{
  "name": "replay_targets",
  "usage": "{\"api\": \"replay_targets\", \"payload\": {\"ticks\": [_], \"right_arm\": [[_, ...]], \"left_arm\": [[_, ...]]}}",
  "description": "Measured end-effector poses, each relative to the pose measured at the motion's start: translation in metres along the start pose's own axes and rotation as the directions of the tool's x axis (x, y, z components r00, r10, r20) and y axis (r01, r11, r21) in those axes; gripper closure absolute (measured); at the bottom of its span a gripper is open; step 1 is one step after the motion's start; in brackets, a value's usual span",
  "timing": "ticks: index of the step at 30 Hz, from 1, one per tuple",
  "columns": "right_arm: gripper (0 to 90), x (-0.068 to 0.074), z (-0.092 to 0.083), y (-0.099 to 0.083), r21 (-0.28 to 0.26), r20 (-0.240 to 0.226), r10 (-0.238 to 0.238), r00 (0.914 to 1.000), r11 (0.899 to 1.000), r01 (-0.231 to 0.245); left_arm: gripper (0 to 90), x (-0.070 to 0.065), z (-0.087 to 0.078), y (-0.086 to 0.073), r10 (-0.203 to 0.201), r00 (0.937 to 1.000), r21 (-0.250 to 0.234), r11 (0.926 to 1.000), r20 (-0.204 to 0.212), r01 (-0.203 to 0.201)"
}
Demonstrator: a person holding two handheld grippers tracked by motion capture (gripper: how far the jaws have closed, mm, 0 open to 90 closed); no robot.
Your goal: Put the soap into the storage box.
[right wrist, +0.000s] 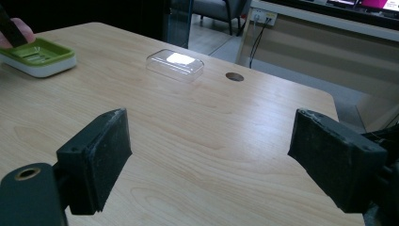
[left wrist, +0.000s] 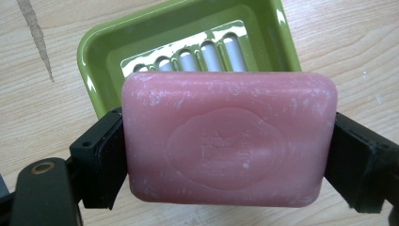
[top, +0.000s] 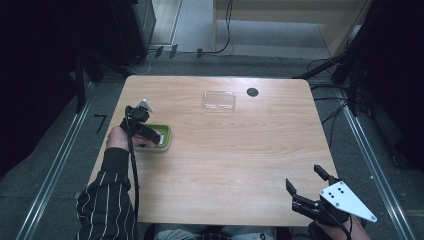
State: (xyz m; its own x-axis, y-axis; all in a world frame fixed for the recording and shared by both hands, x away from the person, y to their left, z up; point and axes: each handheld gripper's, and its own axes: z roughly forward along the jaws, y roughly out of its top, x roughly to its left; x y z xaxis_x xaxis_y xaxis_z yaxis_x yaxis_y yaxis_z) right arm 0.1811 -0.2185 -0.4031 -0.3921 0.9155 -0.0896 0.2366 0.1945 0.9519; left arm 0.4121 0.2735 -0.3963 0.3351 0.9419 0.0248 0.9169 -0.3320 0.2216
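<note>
Wooden table point(top: 240, 150) below; left gripper point(left wrist: 226, 155) clamps pink soap point(left wrist: 230, 141) by its ends, probably slick, above the green dish point(left wrist: 94, 52).

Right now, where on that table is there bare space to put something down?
Most of the wooden table is bare: the whole middle, between the green soap dish at the left and the open right gripper near the front right corner. The clear lid and a dark round hole border it at the back. It is crowded around the dish, where the left gripper holds pink soap.
</note>
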Motion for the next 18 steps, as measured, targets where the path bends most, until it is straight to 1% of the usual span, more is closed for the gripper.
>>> {"api": "replay_targets", "payload": {"ticks": [2,3,6,7,8,9,15,18], "right_arm": [[13.6,0.0007,-0.0001,0.0002,0.006,-0.002,-0.004,1.0000,1.000,0.004],[13.6,0.0012,-0.0001,0.0003,0.008,-0.002,-0.006,1.0000,1.000,0.006],[13.6,0.0010,0.0001,0.0004,0.008,-0.001,-0.006,1.0000,1.000,0.006],[13.6,0.0010,0.0000,0.0003,0.007,-0.001,-0.006,1.0000,1.000,0.006],[13.6,0.0009,0.0000,0.0003,0.007,-0.002,-0.007,1.0000,1.000,0.007],[13.6,0.0011,-0.0001,0.0003,0.007,-0.003,-0.008,1.0000,1.000,0.008],[13.6,0.0008,-0.0001,0.0001,0.005,-0.003,-0.008,1.0000,1.000,0.008],[13.6,0.0008,0.0000,0.0002,0.006,-0.003,-0.008,1.0000,1.000,0.008]], "left_arm": [[13.6,0.0009,0.0023,0.0016,0.000,1.0000,0.006,1.0000,0.000,0.000],[13.6,0.0004,0.0041,0.0029,-0.006,1.0000,0.002,1.0000,-0.001,0.006],[13.5,0.0000,0.0046,0.0044,0.000,1.0000,0.007,1.0000,-0.003,0.000],[13.6,0.0000,0.0048,0.0048,-0.006,1.0000,-0.003,1.0000,-0.004,0.006],[13.6,0.0001,0.0050,0.0055,-0.011,0.9999,-0.002,0.9999,-0.003,0.011],[13.6,0.0005,0.0057,0.0065,-0.012,0.9999,-0.003,0.9999,-0.011,0.012],[13.6,0.0030,0.0080,0.0082,-0.025,0.9996,0.001,0.9997,-0.010,0.025],[13.6,0.0037,0.0104,0.0100,-0.035,0.9993,-0.001,0.9994,-0.016,0.035]]}}
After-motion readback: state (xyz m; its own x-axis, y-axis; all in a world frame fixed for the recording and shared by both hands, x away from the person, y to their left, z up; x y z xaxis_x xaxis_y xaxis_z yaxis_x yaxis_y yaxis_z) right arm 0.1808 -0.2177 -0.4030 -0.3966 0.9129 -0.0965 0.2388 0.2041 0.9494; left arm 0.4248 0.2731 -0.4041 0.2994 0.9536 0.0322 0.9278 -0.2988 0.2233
